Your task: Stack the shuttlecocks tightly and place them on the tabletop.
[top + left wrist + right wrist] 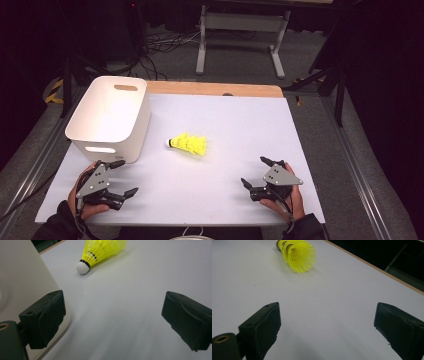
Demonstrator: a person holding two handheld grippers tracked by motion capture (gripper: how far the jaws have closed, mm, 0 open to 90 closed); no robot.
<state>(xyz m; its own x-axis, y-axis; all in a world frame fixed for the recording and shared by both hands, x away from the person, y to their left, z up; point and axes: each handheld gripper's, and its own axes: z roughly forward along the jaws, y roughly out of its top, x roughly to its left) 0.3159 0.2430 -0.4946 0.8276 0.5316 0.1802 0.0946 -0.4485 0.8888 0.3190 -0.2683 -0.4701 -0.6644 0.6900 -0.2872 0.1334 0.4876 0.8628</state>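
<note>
Resting both hands low: left gripper (122,177) and right gripper (254,172) spread wide, nothing between them; shuttlecock (188,144) lies apart, beside the white bin (131,131).

Black tongs (121,178), grey three-cornered plates, dark sleeves (55,227).

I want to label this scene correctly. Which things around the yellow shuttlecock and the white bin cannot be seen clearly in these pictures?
- Shuttlecock: in the right gripper view the top edge cuts off its cork end.
- Shuttlecock skirt: in the left gripper view the top edge cuts off its wide end.
- White bin: in the high view its near wall hides part of the floor inside; in the left gripper view one wall shows, cut by the left edge.
</note>
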